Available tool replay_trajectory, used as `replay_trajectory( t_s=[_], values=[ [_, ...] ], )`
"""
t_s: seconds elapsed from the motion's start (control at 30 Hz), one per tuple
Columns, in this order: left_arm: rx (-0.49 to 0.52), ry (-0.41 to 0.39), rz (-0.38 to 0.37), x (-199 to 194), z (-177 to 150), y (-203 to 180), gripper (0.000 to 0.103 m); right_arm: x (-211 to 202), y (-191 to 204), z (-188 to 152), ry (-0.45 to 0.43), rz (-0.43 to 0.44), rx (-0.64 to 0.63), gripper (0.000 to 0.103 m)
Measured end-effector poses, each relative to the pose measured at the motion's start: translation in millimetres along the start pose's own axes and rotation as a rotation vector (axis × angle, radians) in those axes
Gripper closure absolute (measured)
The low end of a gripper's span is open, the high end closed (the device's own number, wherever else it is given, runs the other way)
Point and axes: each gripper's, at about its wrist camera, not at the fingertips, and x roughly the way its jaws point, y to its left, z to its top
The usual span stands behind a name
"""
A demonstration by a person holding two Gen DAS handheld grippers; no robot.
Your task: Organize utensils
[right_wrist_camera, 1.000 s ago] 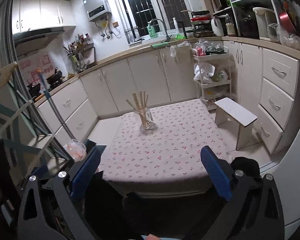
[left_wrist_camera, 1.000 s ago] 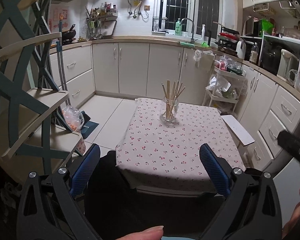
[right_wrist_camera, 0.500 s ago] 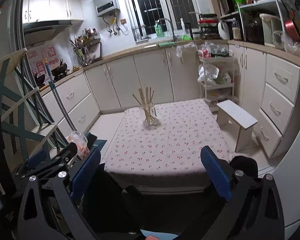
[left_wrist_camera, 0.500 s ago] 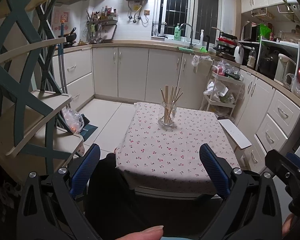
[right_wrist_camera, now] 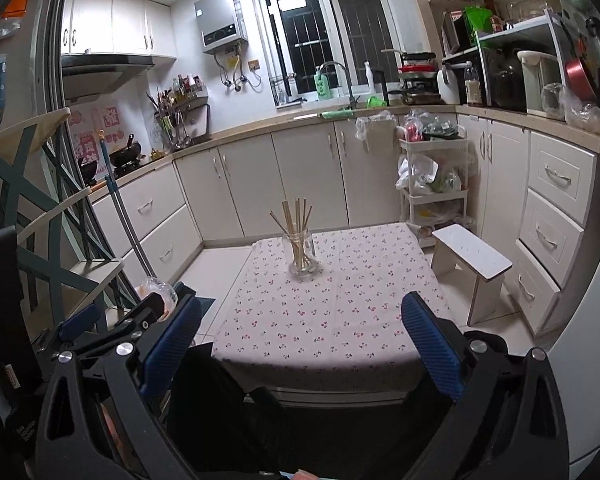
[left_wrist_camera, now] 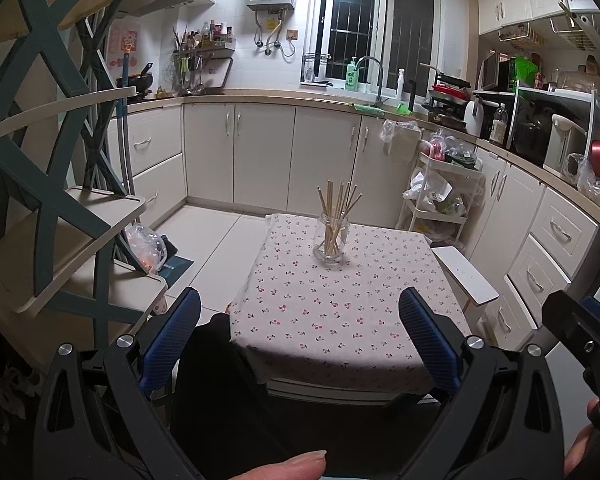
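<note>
A clear glass jar [left_wrist_camera: 331, 240] [right_wrist_camera: 300, 254] stands upright on the far half of a low table covered with a cherry-print cloth [left_wrist_camera: 340, 300] [right_wrist_camera: 332, 312]. Several wooden chopsticks [left_wrist_camera: 338, 210] [right_wrist_camera: 296, 222] lean inside it. My left gripper [left_wrist_camera: 300, 340] is open and holds nothing, well short of the table's near edge. My right gripper [right_wrist_camera: 300, 344] is open and empty too, at a similar distance. The right gripper's body shows at the right edge of the left wrist view, and the left gripper's at the lower left of the right wrist view.
A teal and cream shelf unit [left_wrist_camera: 60, 208] stands at the left. A white stool [right_wrist_camera: 474, 260] and a white trolley [right_wrist_camera: 432, 184] sit right of the table. Cabinets [left_wrist_camera: 260, 152] line the back and right walls. A mop handle [right_wrist_camera: 128, 216] leans at the left.
Both grippers have tilted upward and drawn back slightly, so the table and jar sit lower in the views. Both stay open. The jar and chopsticks have not moved.
</note>
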Motion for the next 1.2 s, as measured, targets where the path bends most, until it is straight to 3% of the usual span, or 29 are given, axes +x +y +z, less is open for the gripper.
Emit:
replay_trajectory(
  t_s=[1.2],
  values=[
    [-0.001, -0.007, -0.003, -2.7, -1.1, 6.3, 0.008, -0.8, 1.3, -2.3, -0.002, 0.003, 0.0, 0.007]
  ],
)
